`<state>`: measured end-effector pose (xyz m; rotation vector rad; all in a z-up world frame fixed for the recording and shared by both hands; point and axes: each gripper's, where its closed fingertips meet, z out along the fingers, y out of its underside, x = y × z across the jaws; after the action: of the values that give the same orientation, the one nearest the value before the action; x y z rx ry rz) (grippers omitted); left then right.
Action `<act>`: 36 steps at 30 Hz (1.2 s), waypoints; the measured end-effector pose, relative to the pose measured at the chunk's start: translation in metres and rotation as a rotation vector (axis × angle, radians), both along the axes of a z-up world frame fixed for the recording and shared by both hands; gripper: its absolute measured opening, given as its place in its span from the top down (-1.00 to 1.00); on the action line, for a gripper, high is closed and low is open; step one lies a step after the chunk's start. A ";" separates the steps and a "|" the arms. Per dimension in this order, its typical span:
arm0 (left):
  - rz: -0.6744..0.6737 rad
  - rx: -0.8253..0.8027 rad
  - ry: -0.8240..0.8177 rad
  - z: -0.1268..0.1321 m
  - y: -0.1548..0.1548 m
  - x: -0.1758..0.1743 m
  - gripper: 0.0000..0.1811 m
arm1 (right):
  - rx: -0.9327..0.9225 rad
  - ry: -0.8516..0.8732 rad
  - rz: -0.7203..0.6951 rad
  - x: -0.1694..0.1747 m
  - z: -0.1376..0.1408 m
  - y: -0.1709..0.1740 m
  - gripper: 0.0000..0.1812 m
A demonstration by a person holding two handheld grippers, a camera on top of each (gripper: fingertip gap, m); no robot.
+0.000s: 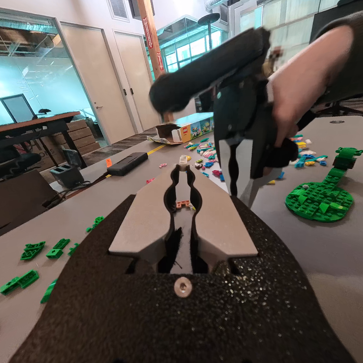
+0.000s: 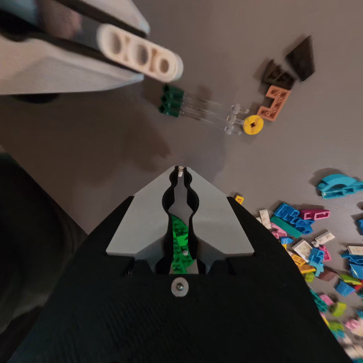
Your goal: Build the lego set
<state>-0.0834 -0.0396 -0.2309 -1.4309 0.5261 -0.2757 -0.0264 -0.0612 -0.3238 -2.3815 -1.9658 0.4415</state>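
Left claw (image 1: 182, 167): clamped on white holed beam (image 1: 183, 159).
Right claw (image 2: 180, 170): clamped on small grey pin (image 2: 180, 171).
Green round base (image 1: 319, 204): on tabletop (image 1: 294, 255), right of left claw.

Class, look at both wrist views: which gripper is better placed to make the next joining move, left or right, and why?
Probably right. The right gripper pinches a small pale pin and points towards the holed white beam that the left gripper clamps and holds out.
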 end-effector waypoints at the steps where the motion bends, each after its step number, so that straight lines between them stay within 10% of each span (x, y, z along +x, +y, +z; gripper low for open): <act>1: -0.009 -0.016 -0.022 0.000 0.000 0.000 0.95 | 0.007 0.100 -0.025 -0.005 0.011 0.003 0.95; 10: -0.167 -0.149 -0.281 0.002 0.000 0.001 0.95 | 0.095 1.089 -0.135 -0.044 0.120 0.006 0.96; 36: -0.282 -0.158 -0.255 0.002 -0.010 0.020 0.95 | 0.302 0.982 0.059 -0.054 0.106 0.005 0.96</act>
<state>-0.0631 -0.0499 -0.2289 -1.4461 0.5037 -0.7284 -0.0800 -0.0565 -0.2177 -1.4556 -1.4727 0.9838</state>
